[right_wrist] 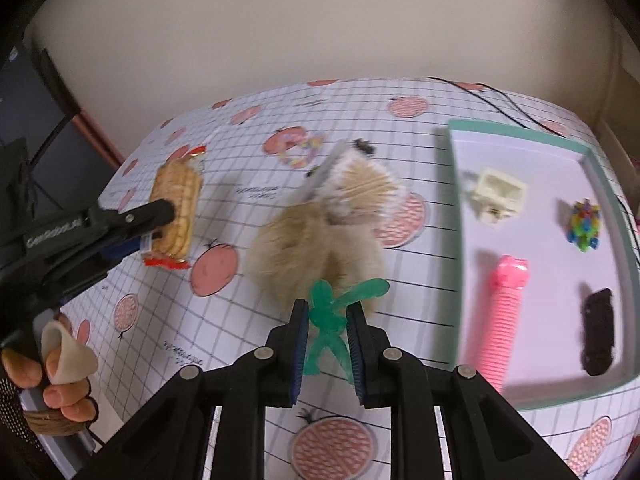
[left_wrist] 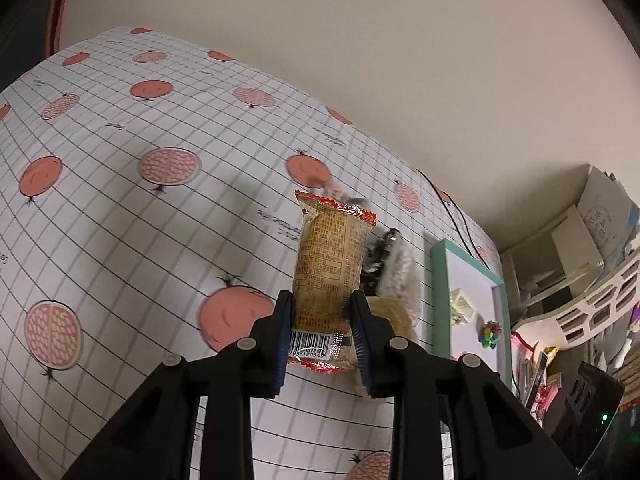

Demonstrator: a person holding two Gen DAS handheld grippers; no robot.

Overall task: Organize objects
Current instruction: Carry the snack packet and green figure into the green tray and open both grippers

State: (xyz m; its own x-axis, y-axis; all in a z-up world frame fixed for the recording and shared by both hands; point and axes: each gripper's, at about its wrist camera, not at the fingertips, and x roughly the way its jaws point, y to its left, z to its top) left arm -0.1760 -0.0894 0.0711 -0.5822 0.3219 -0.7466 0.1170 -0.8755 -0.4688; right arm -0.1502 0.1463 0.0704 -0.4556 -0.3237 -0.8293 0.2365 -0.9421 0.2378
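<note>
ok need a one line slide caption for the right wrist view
Right gripper clamps a green translucent toy figure above the pomegranate-print tablecloth, beside a teal-rimmed tray.

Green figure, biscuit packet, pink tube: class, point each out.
Green figure (right_wrist: 326, 322): right wrist view, on its torso.
Biscuit packet (left_wrist: 326, 264): left wrist view, on its printed back.
Pink tube (right_wrist: 500, 320): right wrist view, on its ribbed middle.

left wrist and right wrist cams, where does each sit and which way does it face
Left wrist: on the left gripper, looking along its fingers at the gripped cracker packet above the tablecloth; only fingers show.
Right wrist: on the right gripper, facing the green figure and tray; a hand shows.
Shared: packet, tray, tablecloth.
</note>
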